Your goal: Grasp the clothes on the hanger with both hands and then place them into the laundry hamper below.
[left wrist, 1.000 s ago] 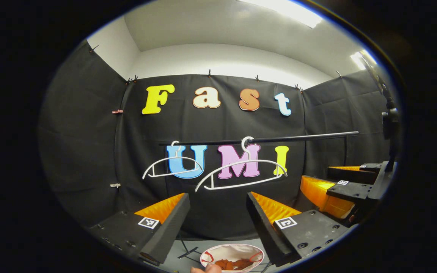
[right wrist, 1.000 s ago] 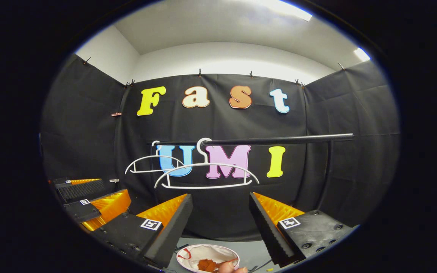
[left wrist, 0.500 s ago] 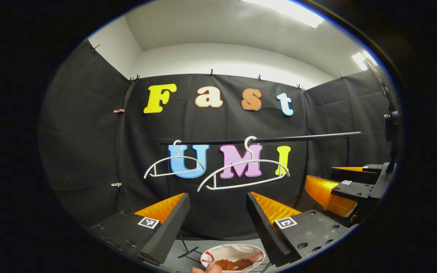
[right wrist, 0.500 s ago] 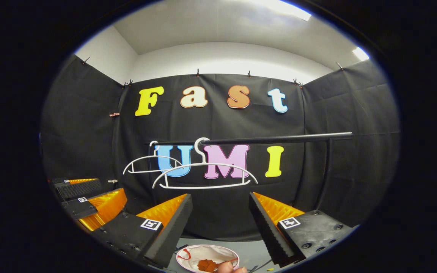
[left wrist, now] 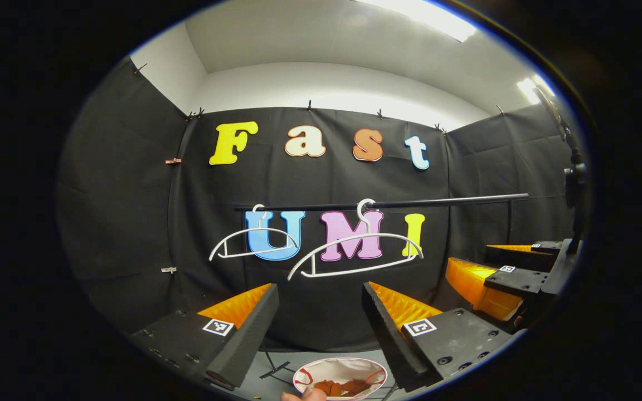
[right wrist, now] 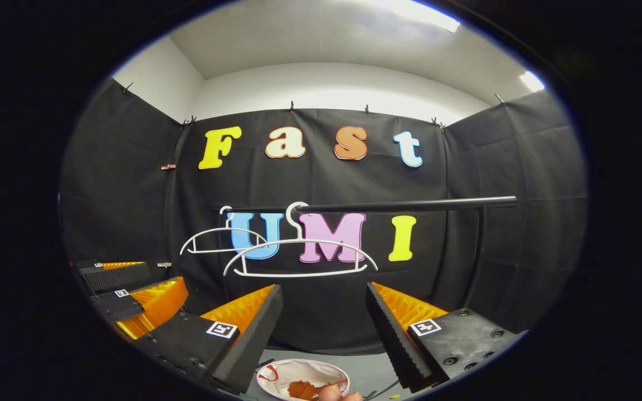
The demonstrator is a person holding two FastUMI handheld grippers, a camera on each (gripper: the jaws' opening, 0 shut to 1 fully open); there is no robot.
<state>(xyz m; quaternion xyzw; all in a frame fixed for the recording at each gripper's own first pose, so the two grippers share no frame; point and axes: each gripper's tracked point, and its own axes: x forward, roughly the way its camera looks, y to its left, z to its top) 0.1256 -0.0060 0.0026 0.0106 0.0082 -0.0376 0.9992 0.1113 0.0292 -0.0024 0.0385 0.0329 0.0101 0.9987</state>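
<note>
Nearest in the left gripper view, the left gripper [left wrist: 320,301] is held with its jaws spread wide and nothing between them. The right gripper [right wrist: 324,303] is likewise spread wide and empty in the right gripper view. Just below each, at the bottom edge, part of a hand [left wrist: 304,396] is seen.

Lower and a little farther, the laundry hamper [left wrist: 340,367] stands on the grey floor, its pale rim round and open. Rust-coloured clothes [left wrist: 343,387] are seen lying inside it, so the task's thing is judged to be already in the hamper and the task close to finished.

Farther back, two white hangers [left wrist: 354,255] are hung on a dark rail [left wrist: 443,200], both bare, the left one behind the other. To the right in the left gripper view, the other gripper is seen beside a dark stand [left wrist: 574,184].

From here, little can go wrong. A gripper swung toward the rail could catch a bare hanger and knock it off; a careless downward move could tip the light hamper and spill the clothes.

The hamper is cut off at the bottom edge, so its walls and depth cannot be made out. Whether the clothes lie wholly inside or partly over the near rim cannot be told. Thin dark bars on the floor beside the hamper cannot be identified.
</note>
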